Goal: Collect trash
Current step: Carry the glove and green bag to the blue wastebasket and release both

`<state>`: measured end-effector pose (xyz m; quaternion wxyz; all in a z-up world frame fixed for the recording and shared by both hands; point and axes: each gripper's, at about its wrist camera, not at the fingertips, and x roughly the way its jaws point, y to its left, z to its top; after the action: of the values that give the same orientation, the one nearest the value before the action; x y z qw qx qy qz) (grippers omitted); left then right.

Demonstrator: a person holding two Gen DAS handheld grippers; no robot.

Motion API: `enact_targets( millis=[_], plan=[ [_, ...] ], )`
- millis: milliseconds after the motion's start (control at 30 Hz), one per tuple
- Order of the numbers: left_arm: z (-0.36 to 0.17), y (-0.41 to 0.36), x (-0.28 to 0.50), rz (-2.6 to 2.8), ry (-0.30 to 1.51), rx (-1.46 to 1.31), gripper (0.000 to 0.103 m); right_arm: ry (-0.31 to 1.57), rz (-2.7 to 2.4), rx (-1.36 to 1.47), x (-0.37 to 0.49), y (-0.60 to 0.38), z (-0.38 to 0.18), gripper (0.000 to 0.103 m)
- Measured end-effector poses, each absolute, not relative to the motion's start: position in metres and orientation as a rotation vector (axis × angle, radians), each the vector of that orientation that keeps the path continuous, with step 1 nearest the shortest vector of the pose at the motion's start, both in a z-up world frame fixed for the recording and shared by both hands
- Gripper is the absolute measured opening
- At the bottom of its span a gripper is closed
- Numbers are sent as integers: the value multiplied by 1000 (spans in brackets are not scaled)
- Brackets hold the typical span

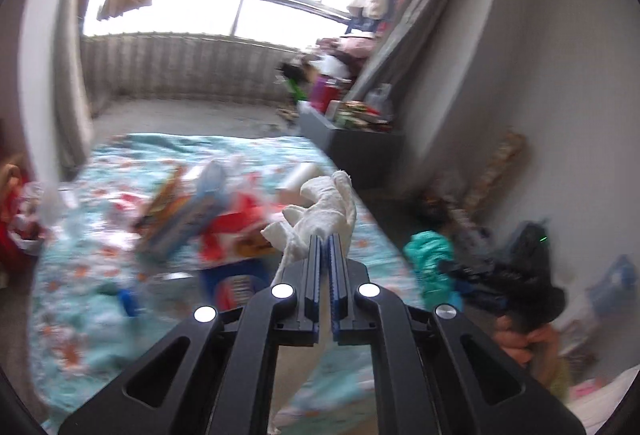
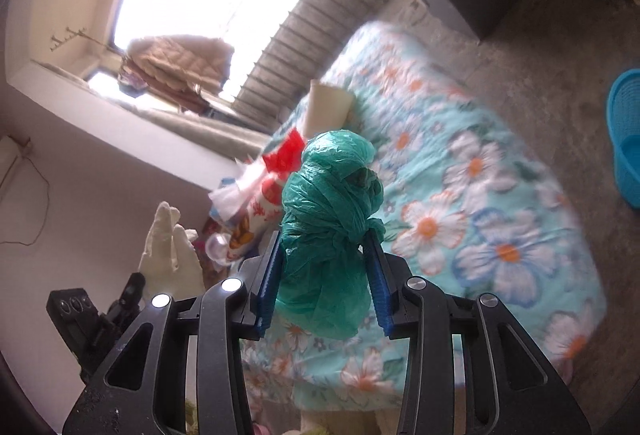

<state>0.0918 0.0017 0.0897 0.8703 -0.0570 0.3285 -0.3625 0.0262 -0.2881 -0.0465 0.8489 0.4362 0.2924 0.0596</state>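
left gripper [image 1: 325, 239]: jaws pressed together, pinching a crumpled white paper towel [image 1: 320, 211]; the wad stuck out ahead of the fingertips, clear of the bed.
right gripper [image 2: 327, 235]: jaws part-spread, both blue pads pressing a knotted green plastic bag bundle [image 2: 330, 211]; the bundle filled the gap and bulged past the tips.
bed [image 2: 500, 195]: turquoise floral bedspread lay below and ahead of both grippers.
left on bed: a loose pile ahead-left of the left gripper – red-and-white plastic wrapper [image 2: 276, 171], a flat printed carton [image 1: 176, 219], a pale paper cup [image 2: 328, 103] further out. The left view was blurred, so exact items were hard to tell.
bin: blue plastic basket [image 2: 624, 139] on the floor, far right of the right gripper, well apart from the bed. Probably the drop target, not confirmed.
progress: early-to-middle, my read. Two pieces were picked up, neither dropped anywhere yet.
remaining: carry both to the bin, release, then come back for the pile.
risk: towel was pinched by an edge only and could slip.
other: floor beside the bed looked cluttered; unclear what counted as trash.
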Motion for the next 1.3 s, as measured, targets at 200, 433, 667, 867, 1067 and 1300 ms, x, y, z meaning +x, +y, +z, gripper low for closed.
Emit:
enact_targets(
  millis=[200, 433, 667, 867, 1067, 1300],
  plan=[
    [100, -137, 98, -1025, 787, -59, 4, 434, -84, 950, -55, -368, -30, 37],
    [37, -360, 123, -1202, 1067, 66, 4, 392, -348, 1083, -115, -474, -71, 38],
    [-68, -528, 136, -1213, 1252, 203, 4, 446, -511, 1235, -103, -567, -155, 41],
    [-149, -616, 142, -1180, 1305, 259, 33, 478, -624, 1328, -83, -619, -231, 67],
    [-171, -616, 132, -1166, 1254, 327, 55, 540, -685, 1389, -90, -628, -267, 71],
    [-120, -567, 133, -1193, 1185, 270, 55, 491, -678, 1310, -109, -592, -229, 72]
  ],
)
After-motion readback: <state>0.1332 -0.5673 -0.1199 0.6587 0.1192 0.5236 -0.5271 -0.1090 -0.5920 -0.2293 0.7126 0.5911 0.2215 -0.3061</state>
